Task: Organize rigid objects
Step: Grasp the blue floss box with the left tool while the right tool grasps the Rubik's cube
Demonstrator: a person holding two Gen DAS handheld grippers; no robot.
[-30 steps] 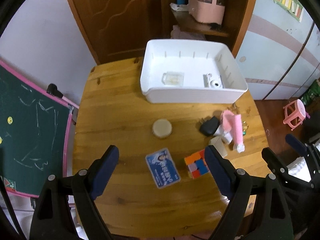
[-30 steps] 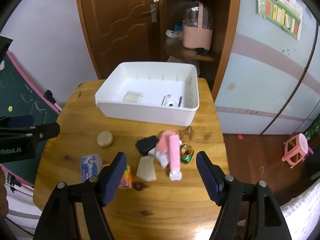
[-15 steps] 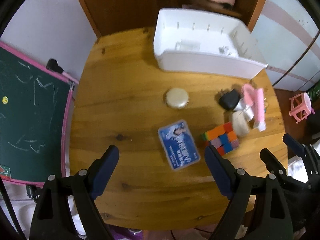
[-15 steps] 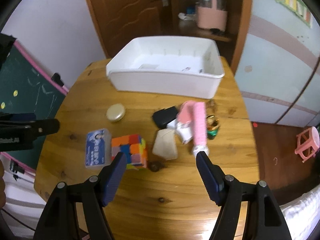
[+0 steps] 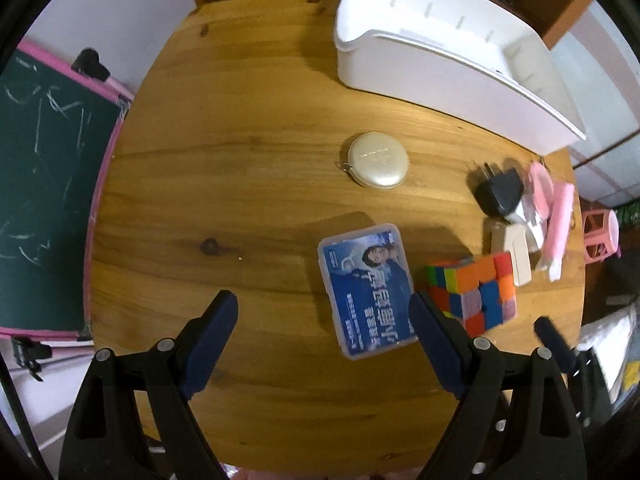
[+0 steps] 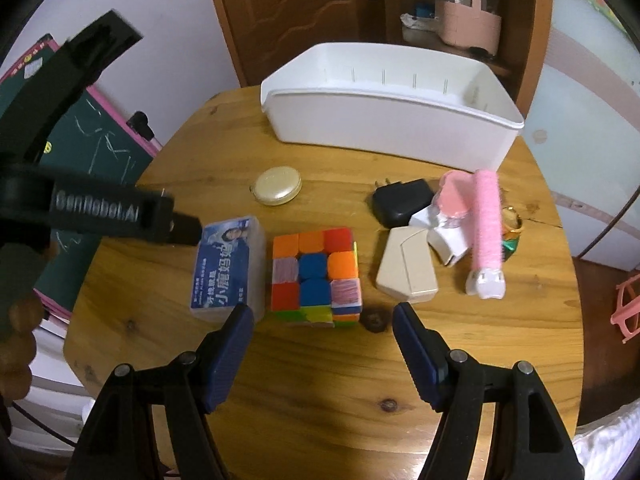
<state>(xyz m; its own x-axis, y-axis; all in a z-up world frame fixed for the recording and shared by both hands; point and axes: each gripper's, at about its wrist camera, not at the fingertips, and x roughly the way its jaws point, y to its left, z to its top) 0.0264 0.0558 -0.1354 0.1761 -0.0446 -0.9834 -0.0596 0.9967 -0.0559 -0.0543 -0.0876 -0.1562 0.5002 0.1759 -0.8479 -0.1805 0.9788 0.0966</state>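
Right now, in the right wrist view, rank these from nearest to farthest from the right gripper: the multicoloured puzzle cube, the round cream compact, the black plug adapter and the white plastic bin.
From the right gripper:
1. Multicoloured puzzle cube, straight ahead between its fingers.
2. Round cream compact and black plug adapter, left and right beyond the cube, too close to call.
3. White plastic bin, at the wooden table's far edge.

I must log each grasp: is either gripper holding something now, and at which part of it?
Nothing is held. The left gripper and the right gripper both have open jaws with only air between them, above the table.
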